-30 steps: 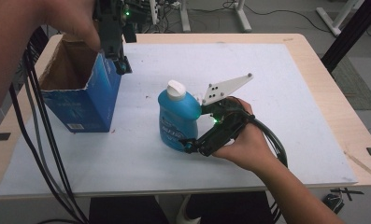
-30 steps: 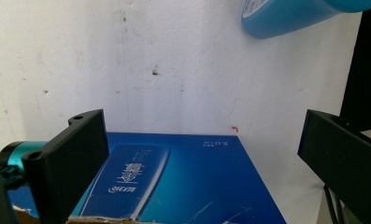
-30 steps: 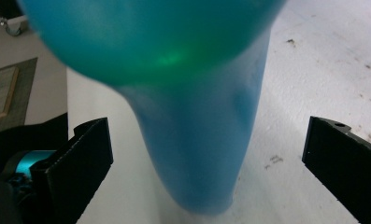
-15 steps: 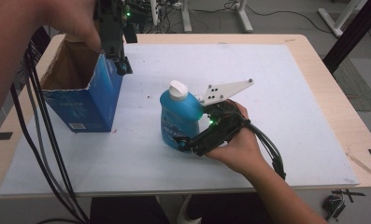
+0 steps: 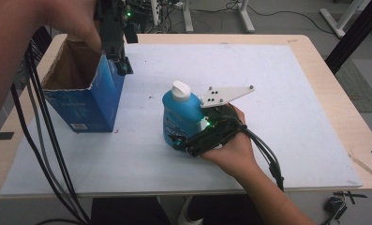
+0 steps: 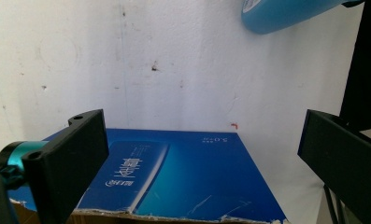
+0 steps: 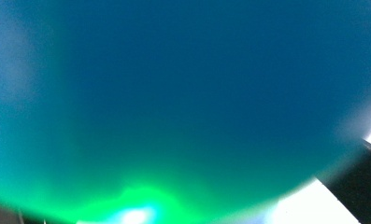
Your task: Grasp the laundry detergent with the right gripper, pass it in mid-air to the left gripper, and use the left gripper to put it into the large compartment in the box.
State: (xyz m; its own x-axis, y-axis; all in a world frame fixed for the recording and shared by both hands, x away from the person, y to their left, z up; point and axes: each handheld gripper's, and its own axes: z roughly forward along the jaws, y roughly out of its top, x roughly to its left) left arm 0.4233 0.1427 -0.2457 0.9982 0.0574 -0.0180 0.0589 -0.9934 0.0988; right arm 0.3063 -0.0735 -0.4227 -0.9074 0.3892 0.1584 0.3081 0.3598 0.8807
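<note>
A blue bottle (image 5: 180,115) with a white cap stands upright on the white mat (image 5: 291,93) near the middle. My right gripper (image 5: 176,133) is shut on its lower body, one black jaw across the front and the other hidden behind. Up close, the bottle (image 7: 174,93) is a blue blur in the right gripper view. An open-topped blue cardboard box (image 5: 87,101) stands at the left. My left gripper (image 5: 122,65) hangs open over the box's right top edge, and the box's blue wall (image 6: 183,177) shows below the gap in the left gripper (image 6: 202,154).
Black cables (image 5: 43,140) trail down the left side past the box. The wooden table edge (image 5: 333,84) borders the mat on the right. A dark post (image 5: 357,33) stands beyond the far right corner. The bottle's base (image 6: 286,14) shows across the mat.
My right hand has shifted slightly toward the bottle's front and the bottle has barely moved. The left gripper stays over the box edge.
</note>
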